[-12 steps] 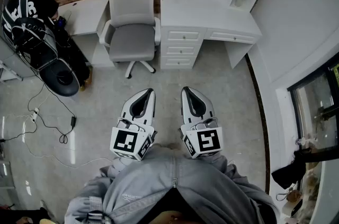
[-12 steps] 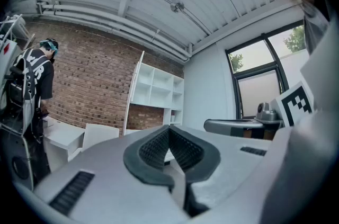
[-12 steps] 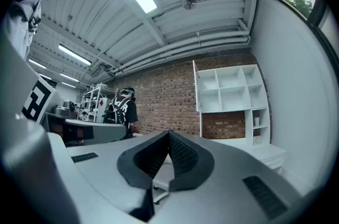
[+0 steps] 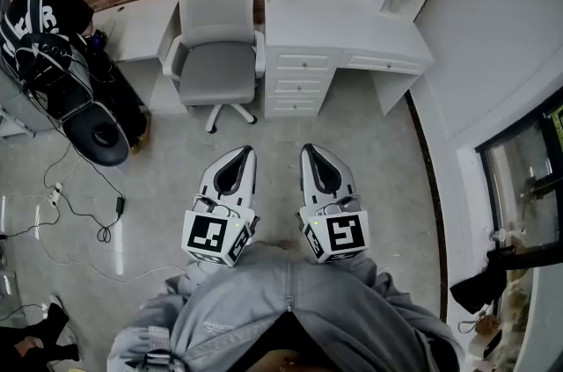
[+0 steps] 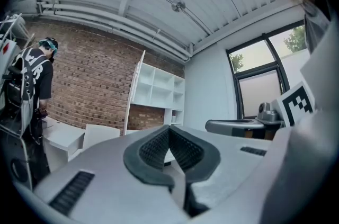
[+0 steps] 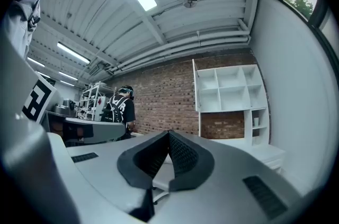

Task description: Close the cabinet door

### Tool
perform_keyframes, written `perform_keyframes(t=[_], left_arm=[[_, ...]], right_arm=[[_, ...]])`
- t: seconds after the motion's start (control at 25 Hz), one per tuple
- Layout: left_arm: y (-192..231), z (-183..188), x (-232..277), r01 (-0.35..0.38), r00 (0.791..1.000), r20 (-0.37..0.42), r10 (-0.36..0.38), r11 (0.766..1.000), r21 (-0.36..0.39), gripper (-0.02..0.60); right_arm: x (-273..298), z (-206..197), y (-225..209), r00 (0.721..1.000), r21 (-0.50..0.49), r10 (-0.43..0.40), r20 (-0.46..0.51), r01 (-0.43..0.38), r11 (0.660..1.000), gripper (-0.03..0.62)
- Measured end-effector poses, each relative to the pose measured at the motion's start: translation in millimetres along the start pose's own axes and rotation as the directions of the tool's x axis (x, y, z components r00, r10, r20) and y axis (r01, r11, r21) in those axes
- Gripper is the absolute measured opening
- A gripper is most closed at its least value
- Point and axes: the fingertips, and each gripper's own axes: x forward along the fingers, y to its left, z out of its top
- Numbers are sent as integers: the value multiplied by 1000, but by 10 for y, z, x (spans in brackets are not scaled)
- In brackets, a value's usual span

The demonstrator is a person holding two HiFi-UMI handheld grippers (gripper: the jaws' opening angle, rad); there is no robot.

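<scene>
White cabinet point(image 6: 230, 88) above a desk point(image 4: 343, 18), its door point(image 6: 194, 85) swung open, stood well ahead across the floor, grey chair point(image 4: 218, 45) nearer, left gripper point(image 4: 246, 154) and right gripper point(image 4: 310, 152) side by side, jaws pressed together on nothing.

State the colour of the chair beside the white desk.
The chair is light grey; it shows best in the head view.
</scene>
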Motion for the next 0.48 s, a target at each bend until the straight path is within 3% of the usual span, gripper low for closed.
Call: perform_keyframes(t=[0.48], left_arm=[[-248, -15, 242, -37, 999, 31, 37, 999, 3, 3]], right_arm=[[-36, 69, -357, 998, 9, 54, 38, -54, 998, 26]])
